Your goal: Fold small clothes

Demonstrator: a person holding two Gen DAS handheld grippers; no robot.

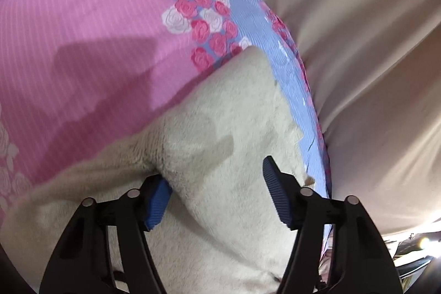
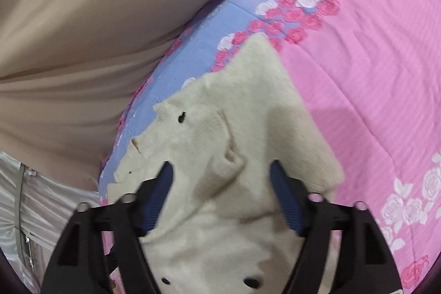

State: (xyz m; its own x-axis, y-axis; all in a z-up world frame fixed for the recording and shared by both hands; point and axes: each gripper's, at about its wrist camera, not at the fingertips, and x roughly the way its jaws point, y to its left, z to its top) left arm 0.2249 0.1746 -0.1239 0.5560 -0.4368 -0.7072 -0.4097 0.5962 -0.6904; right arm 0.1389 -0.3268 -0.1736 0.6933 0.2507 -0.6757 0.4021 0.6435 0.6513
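Now we hover both grippers over cream garment (image 1: 220,128) lying on pink bedspread (image 1: 82,18). Left gripper (image 1: 217,194) fingers apart, fleece between them, unclamped. Right gripper (image 2: 223,197) fingers apart above garment (image 2: 248,115). Beige sheet (image 2: 82,18) beside bed.

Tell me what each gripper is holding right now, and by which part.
Nothing is held. Both the left gripper and right gripper hover open over the cream fleece garment.

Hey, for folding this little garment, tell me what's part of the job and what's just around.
Job: fluffy cream knitted garment; left claw; right claw, both open over it.
Around: pink rose-print bedsheet; beige draped curtain; shiny white fabric.
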